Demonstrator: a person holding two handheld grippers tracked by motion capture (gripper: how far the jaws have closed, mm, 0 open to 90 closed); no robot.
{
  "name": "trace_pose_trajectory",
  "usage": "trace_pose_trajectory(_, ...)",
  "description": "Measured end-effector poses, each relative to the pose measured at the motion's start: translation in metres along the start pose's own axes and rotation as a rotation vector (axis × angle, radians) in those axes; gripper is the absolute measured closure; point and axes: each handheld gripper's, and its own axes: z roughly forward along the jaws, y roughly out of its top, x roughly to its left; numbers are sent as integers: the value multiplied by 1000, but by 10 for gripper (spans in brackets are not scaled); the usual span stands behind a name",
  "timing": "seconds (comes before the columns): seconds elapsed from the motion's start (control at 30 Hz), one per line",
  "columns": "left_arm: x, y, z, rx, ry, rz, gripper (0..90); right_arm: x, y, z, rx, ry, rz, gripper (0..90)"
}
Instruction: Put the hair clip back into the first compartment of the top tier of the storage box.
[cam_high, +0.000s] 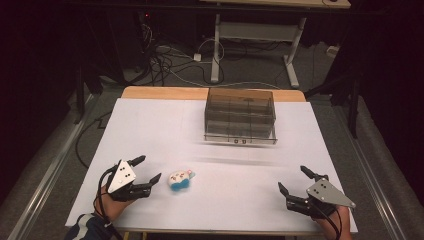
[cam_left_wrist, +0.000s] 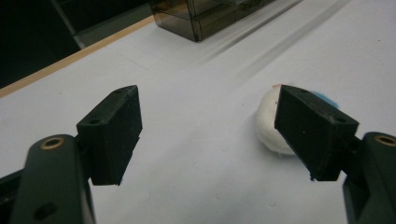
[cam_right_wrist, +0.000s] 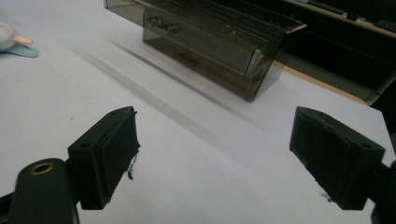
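Observation:
A small white and blue plush toy lies on the white table near the front, left of centre. My left gripper stands open just left of it, nothing between its jaws. In the left gripper view the toy peeks out from behind the right jaw. My right gripper is open near the front right corner, holding nothing. A smoky clear drawer box sits at the back centre; in the right gripper view the drawer box shows two drawer fronts with handles, and the toy lies at the far left edge.
The white sheet covers a wooden table whose bare back edge shows behind it. Beyond are a dark floor with cables and the legs of another desk.

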Motion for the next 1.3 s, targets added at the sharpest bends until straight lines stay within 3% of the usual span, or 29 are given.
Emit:
trace_pose_trajectory(0.1,-1,1,3,9,-9,2,226,-1,-2,1,13,-1,5,158)
trace_pose_trajectory(0.23,-6,4,7,27,-50,-27,228,-2,-1,1,7,-5,10,159)
trace_pose_trajectory(0.37,-10,7,7,35,-56,9,230,1,1,3,10,1,2,159)
trace_pose_trajectory(0.4,-11,7,6,43,-65,-7,230,1,1,4,10,4,-5,159)
trace_pose_trajectory(0.6,-13,7,-2,47,-82,-16,226,0,3,3,-30,-6,-8,161)
trace_pose_trajectory(0.73,-16,8,-2,59,-112,-13,226,-1,2,6,-10,-5,6,163)
trace_pose_trajectory(0.8,-19,10,0,71,-139,-10,226,0,2,6,-9,1,-13,163)
trace_pose_trajectory(1.03,-30,16,22,162,-220,-5,182,2,1,6,2,12,-22,163)
trace_pose_trajectory(1.3,-34,17,51,258,-250,-14,183,2,-1,7,14,18,-28,164)
